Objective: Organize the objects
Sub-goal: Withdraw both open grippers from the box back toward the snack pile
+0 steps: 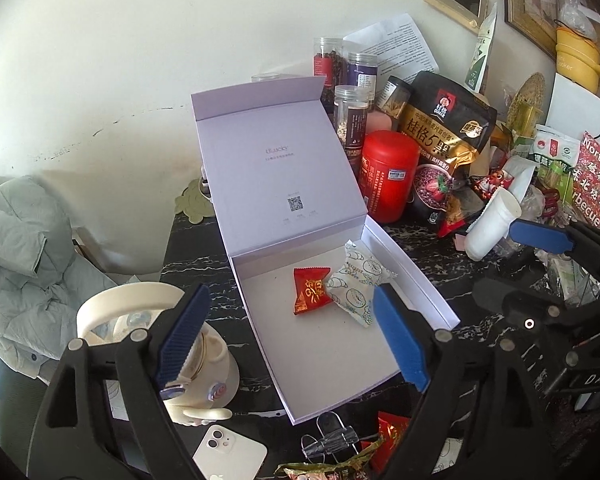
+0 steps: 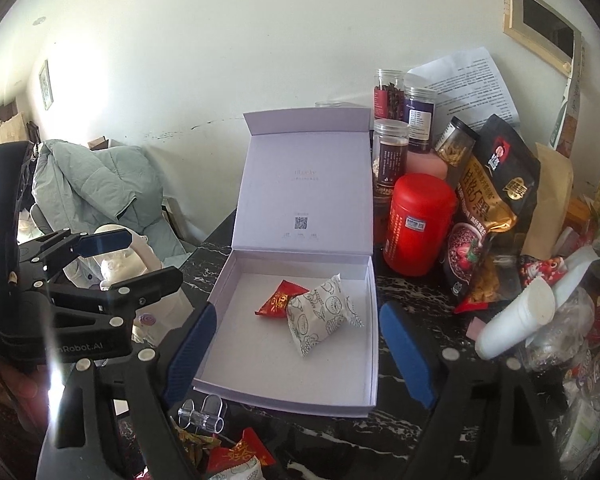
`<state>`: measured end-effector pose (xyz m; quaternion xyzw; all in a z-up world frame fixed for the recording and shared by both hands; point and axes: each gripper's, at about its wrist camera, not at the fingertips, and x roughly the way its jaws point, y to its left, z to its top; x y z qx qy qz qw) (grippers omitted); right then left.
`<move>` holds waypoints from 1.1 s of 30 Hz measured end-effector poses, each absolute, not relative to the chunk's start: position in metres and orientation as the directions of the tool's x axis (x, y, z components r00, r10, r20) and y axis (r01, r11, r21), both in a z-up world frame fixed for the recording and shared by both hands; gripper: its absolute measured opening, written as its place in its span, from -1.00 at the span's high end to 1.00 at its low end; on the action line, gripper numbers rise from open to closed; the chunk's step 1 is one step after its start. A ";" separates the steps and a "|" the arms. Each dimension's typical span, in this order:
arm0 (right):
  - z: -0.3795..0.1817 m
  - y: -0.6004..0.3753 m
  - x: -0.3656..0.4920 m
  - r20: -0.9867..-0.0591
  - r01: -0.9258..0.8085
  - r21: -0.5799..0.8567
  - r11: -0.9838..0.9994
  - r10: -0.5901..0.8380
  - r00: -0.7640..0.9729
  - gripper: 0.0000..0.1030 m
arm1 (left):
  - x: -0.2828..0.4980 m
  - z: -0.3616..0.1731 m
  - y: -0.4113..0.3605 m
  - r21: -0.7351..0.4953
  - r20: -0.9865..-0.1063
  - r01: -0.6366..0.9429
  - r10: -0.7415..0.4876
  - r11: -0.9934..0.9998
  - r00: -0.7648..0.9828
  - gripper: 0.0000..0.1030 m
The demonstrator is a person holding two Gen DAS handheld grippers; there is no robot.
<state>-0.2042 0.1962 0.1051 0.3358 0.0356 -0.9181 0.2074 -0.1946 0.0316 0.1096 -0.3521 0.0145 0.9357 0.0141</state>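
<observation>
An open lavender gift box (image 1: 352, 364) (image 2: 300, 392) lies on the dark marble table with its lid standing up behind it. Inside it lie a red candy packet (image 1: 310, 290) (image 2: 278, 300) and a white patterned snack packet (image 1: 354, 286) (image 2: 318, 316), touching each other. My left gripper (image 1: 290, 336) is open and empty above the box's near end. My right gripper (image 2: 296, 354) is open and empty over the box's front. More red wrapped snacks (image 1: 392, 432) (image 2: 240, 456) and a clear plastic clip (image 1: 330, 436) (image 2: 202, 414) lie in front of the box.
A red canister (image 1: 388, 174) (image 2: 418, 224), spice jars (image 1: 350, 116), a black oat bag (image 1: 446, 136) (image 2: 488, 216) and a white tube (image 1: 492, 224) (image 2: 516, 320) crowd the right. A cream kettle (image 1: 156, 336) and white phone (image 1: 230, 454) sit left. A grey jacket (image 1: 24, 264) lies beyond the table.
</observation>
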 end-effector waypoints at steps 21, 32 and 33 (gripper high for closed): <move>0.106 0.196 -0.135 -0.621 0.370 0.076 -0.926 -0.335 -0.708 -0.76 | -0.127 0.120 0.035 0.007 -0.631 -0.101 0.074 -0.995 -0.772 -0.78; 0.084 0.194 -0.107 -0.629 0.363 0.089 -0.928 -0.335 -0.701 -0.76 | -0.098 0.101 0.038 0.012 -0.645 -0.110 0.076 -0.994 -0.760 -0.80; 0.081 0.193 -0.105 -0.630 0.363 0.088 -0.928 -0.334 -0.702 -0.76 | -0.096 0.099 0.039 0.011 -0.649 -0.113 0.079 -0.994 -0.757 -0.80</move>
